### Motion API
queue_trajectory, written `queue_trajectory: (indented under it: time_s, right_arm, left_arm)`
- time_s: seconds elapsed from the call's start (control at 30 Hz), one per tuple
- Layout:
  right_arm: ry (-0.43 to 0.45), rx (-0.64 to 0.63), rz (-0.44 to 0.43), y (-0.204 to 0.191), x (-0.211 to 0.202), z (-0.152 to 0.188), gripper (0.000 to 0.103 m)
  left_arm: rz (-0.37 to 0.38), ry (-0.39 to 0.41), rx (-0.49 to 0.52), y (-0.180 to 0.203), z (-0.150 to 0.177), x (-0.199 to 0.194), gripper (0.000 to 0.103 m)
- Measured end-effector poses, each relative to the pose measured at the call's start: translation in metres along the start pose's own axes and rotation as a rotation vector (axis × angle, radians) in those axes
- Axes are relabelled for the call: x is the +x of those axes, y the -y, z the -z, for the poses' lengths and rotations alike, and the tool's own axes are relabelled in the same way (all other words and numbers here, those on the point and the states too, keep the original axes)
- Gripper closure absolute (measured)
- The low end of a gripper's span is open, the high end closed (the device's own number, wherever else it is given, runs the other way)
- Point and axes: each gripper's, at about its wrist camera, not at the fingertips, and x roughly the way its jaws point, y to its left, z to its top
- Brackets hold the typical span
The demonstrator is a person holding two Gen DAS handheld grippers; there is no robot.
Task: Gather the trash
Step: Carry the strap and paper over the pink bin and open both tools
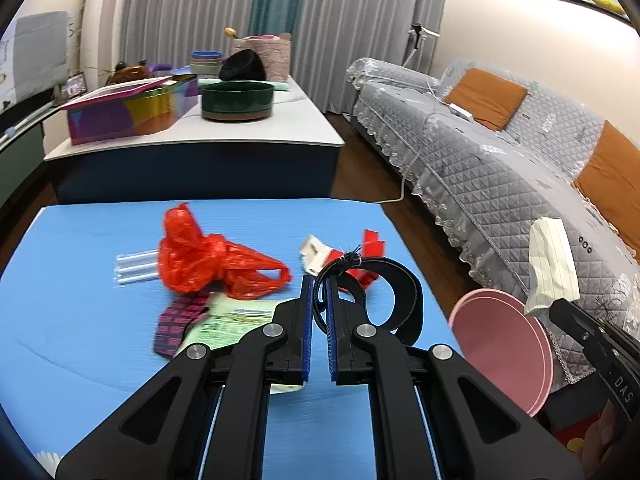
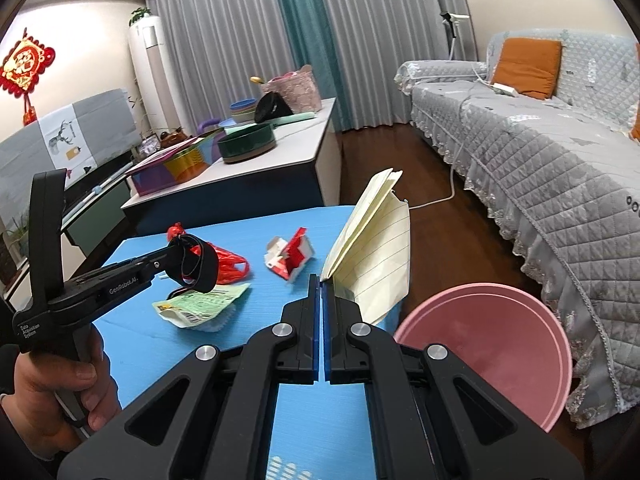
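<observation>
My left gripper (image 1: 320,286) is shut on a black strap loop (image 1: 404,292) with a thin cord, held just above the blue table (image 1: 80,340). On the table lie a red plastic bag (image 1: 208,260), a green-and-white wrapper (image 1: 236,320), a dark pink-patterned wrapper (image 1: 180,320), clear tubes (image 1: 136,268) and a torn red-and-white carton (image 1: 320,256). My right gripper (image 2: 321,280) is shut on a folded sheet of lined pale-yellow paper (image 2: 376,256), which stands up from its tips. A pink bin (image 2: 488,344) sits off the table's right edge, below and right of the paper.
Behind the blue table stands a white low table (image 1: 240,132) with a colourful tin (image 1: 128,112) and a green bowl (image 1: 238,100). A grey quilted sofa (image 1: 500,168) with orange cushions runs along the right. A white cable (image 2: 444,196) lies on the wood floor between them.
</observation>
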Motion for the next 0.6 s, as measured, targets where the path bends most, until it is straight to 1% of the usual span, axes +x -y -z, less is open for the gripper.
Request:
queue_trajectory:
  time_s: [0.3, 0.6]
  right_arm:
    - [0.004, 0.029, 0.062, 0.033, -0.012, 0.003, 0.102]
    - [0.008, 0.072, 0.133, 0.075, -0.029, 0.009, 0.102]
  left_arm:
    - [0.063, -0.003, 0.042, 0.039, 0.004, 0.008, 0.097]
    - [0.172, -0.009, 0.110, 0.090, 0.010, 0.016, 0.097]
